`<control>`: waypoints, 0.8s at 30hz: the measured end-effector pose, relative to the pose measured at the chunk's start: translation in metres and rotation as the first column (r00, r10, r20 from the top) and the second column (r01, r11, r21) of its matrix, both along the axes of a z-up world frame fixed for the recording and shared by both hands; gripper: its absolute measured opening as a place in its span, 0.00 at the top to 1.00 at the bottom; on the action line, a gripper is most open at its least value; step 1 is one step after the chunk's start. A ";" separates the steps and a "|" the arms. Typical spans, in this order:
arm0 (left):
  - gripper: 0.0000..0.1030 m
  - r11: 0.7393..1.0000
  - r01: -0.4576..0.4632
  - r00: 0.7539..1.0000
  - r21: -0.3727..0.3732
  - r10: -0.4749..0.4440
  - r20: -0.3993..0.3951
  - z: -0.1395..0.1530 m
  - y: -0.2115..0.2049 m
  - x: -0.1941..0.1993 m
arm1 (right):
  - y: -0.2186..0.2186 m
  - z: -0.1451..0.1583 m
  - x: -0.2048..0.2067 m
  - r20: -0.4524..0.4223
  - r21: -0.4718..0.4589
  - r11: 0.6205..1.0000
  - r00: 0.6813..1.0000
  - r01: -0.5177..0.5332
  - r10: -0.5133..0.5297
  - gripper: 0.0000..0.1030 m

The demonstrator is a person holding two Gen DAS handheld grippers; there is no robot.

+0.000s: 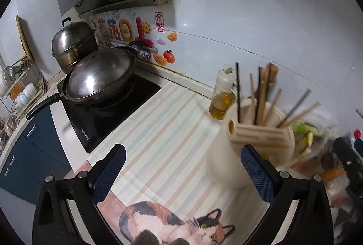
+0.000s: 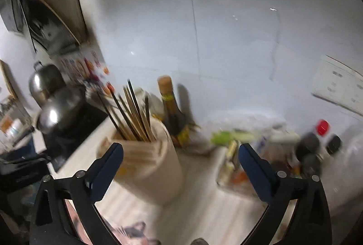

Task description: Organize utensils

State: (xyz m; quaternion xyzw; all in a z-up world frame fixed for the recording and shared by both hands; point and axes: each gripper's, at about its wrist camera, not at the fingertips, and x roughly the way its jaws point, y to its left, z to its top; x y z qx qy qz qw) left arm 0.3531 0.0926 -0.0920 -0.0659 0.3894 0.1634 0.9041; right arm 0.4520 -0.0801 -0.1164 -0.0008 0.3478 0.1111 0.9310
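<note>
Right up close in the left wrist view, the left tool (image 1: 182, 173) hangs with its blue ribbed pads spread wide, released, nothing between them, poised over the striped mat (image 1: 158, 122) with its printed calico cat (image 1: 172, 222) at the near edge of the surface. Just past the right pad stands the cream utensil holder (image 1: 249, 145), a rounded, smooth plastic-looking crock with a slotted front rail, and the chopsticks (image 1: 263, 95) fan out of its top, pale wood mixed with thin dark ones, upright so the ends stay easy to pick. Behind it, against the back wall, an oil bottle (image 1: 221, 95) shows amber liquid; off to the far left a steel wok with its domed lid (image 1: 99, 79) sits on the black glass cooktop (image 1: 102, 118). Over to the right wrist view, badly smeared: the right tool (image 2: 181, 171) is also flung open, empty, with the holder (image 2: 149, 165) beside its left pad and the chopstick bundle (image 2: 133, 115) bristling upward. A dark sauce bottle (image 2: 172, 109) stands just behind the holder, and a clutter of packets and jars (image 2: 272, 149) crowds the right end of the surface. My read: sticks are housed, both tools free for whatever comes next.
</note>
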 end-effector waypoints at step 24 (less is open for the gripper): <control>0.00 0.980 0.189 0.957 0.058 -0.197 0.212 0.093 -0.008 -0.254 | 0.003 0.109 -0.310 0.170 -0.072 0.977 0.968 0.199 -0.185 0.00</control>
